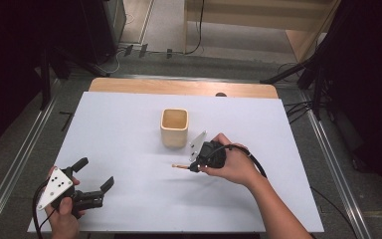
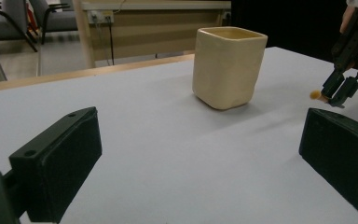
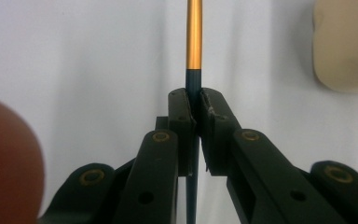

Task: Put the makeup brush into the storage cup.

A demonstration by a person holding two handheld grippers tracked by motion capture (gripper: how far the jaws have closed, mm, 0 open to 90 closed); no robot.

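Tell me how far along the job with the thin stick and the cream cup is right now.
Done: the right gripper has shut on the thin stick, whose orange end points out beside the cup. In hand: the stick sits low over the white table, in front of the cup and outside it. Left, probably: lifting it and dropping it in. The left gripper waits open, holding nothing.

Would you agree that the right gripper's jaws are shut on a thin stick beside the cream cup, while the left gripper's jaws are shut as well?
Not quite: the left gripper stands open with nothing between its jaws, as the left gripper view shows. The right gripper is indeed shut on the thin stick beside the cream cup.
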